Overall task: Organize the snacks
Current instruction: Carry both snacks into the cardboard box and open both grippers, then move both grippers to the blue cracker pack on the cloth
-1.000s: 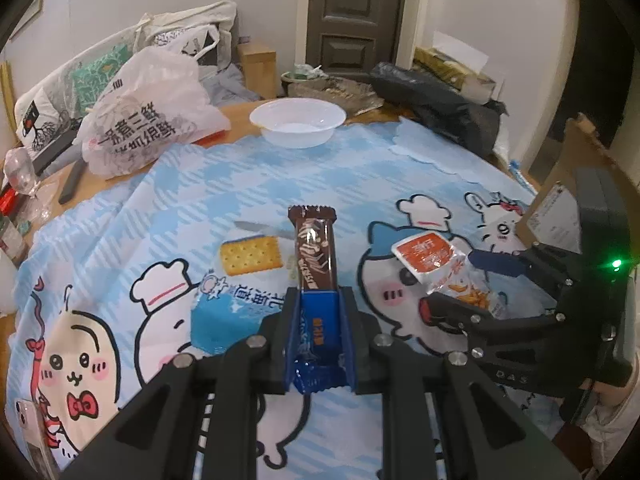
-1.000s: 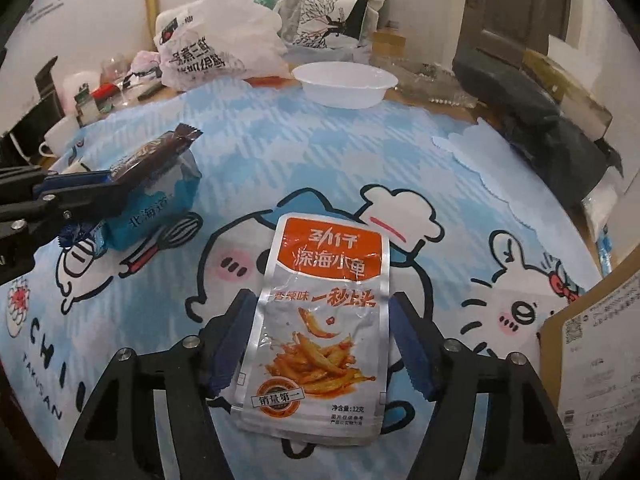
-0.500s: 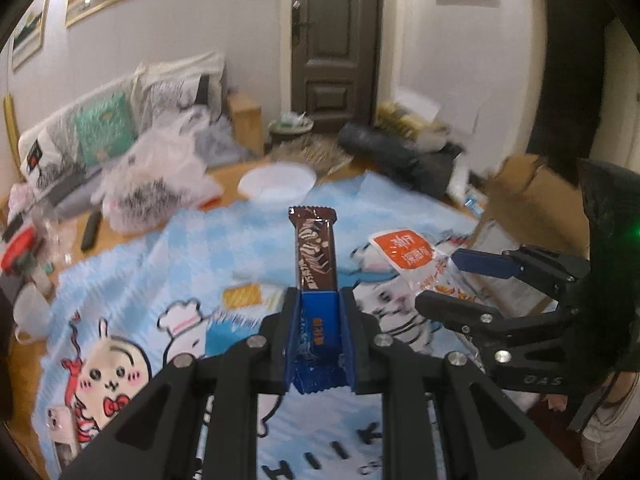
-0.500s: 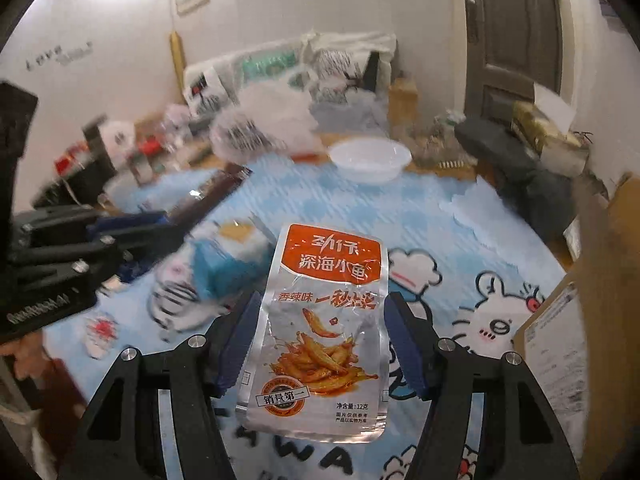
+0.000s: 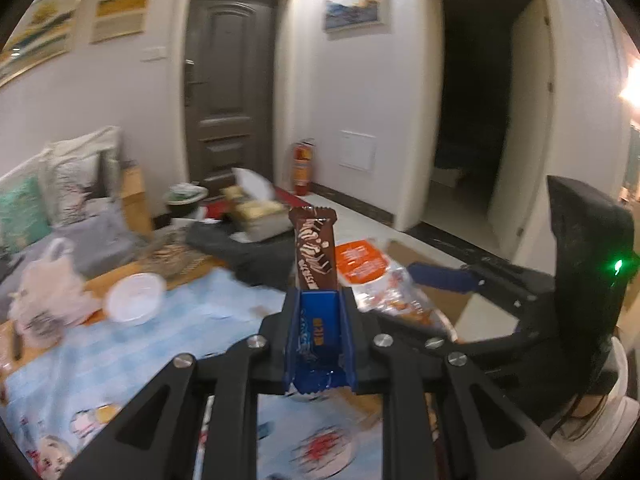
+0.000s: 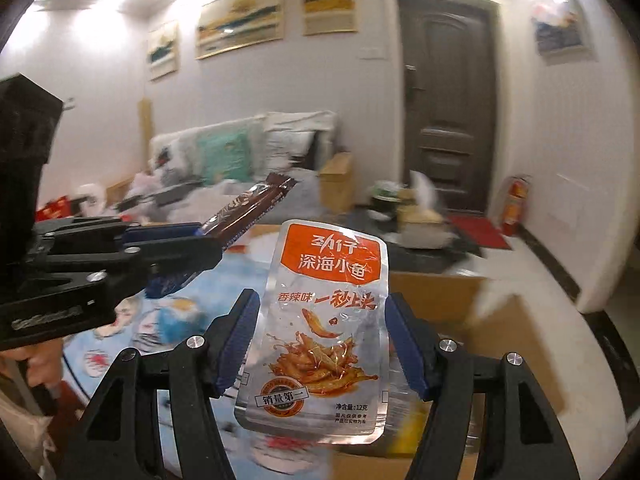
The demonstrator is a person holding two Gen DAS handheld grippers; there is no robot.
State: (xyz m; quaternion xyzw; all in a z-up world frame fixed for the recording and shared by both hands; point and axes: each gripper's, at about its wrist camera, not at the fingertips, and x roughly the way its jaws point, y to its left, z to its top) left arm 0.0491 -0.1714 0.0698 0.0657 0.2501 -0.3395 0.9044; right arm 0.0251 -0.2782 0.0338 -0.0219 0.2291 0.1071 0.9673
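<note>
From left wrist: left gripper [image 5: 318,332] clamped on chocolate bar [image 5: 314,256], lifted above surface [image 5: 168,320]; keep level. From right wrist: right gripper [image 6: 318,344] pinching fish snack pouch [image 6: 324,320] over cardboard box [image 6: 500,340]; lower before releasing.

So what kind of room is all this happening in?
Most likely a lived-in home living room near the entrance: a sofa with cushions, framed paintings on the wall, and a dark front door. The snacks sit on a table with a cartoon cloth.
</note>
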